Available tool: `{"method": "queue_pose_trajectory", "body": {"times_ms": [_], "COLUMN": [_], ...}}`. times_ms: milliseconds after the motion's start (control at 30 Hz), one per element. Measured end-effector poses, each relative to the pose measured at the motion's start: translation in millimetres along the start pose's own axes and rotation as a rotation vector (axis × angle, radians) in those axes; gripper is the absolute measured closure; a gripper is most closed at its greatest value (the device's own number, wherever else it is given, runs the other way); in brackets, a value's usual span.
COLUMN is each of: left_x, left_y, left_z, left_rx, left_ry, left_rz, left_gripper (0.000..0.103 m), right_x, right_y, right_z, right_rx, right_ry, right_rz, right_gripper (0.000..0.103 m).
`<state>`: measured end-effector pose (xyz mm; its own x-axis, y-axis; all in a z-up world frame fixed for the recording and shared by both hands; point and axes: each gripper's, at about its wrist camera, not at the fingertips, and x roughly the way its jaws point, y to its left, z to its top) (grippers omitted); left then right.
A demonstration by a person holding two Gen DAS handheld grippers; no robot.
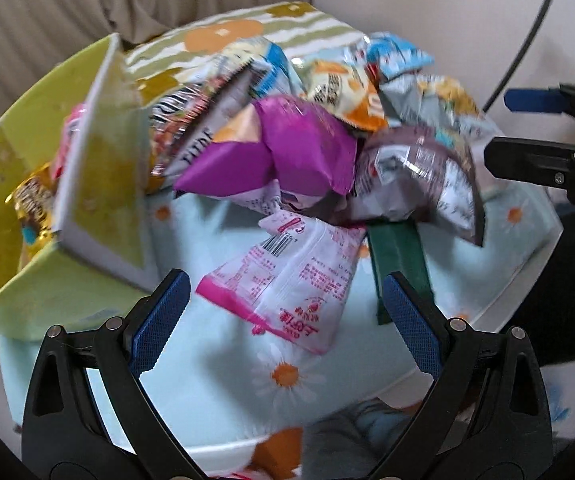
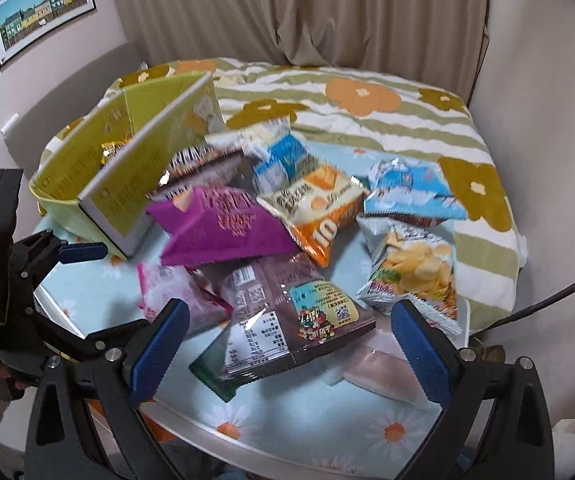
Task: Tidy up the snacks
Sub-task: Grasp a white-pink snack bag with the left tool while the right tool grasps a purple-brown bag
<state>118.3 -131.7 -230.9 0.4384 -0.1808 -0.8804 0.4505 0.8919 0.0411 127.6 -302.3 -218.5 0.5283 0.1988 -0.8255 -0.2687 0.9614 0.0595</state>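
Snack packets [image 2: 283, 248] lie heaped on the daisy-print table [image 2: 311, 412] beside a green box [image 2: 87, 184]. The pink packet [image 1: 287, 280] lies lengthwise toward the left gripper [image 1: 283, 324], jaws spread, empty. The right gripper [image 2: 287, 348], likewise spread, alone shows a chips bag [image 2: 415, 272].

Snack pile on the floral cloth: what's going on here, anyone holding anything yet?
Nothing is held yet. A person works two handheld grippers over a heap of snack bags. The left gripper, jaws open, is aimed at the pink-and-white packet. The right gripper, jaws open too, is aimed at the dark brown bag. The green box at the pile's left already has a gold packet inside.
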Motion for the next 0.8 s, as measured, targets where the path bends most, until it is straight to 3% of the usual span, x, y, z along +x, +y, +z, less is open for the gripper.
{"method": "queue_pose_trajectory", "body": {"times_ms": [300, 633, 800], "left_x": [46, 65, 71], "left_y": [-5, -8, -13], "left_z": [-1, -1, -1], "left_rx": [0.084, 0.166, 0.212], "left_ry": [0.068, 0.083, 0.094], "left_rz": [-0.002, 0.006, 0.016], "left_gripper": [0.007, 0.007, 0.015], "right_x": [39, 67, 72], "right_y": [4, 11, 11], "right_z": [1, 4, 2], "right_rx": [-0.063, -0.129, -0.147], "right_ry": [0.058, 0.106, 0.123], "right_rz": [-0.006, 0.016, 0.021], "right_gripper": [0.003, 0.003, 0.003]}}
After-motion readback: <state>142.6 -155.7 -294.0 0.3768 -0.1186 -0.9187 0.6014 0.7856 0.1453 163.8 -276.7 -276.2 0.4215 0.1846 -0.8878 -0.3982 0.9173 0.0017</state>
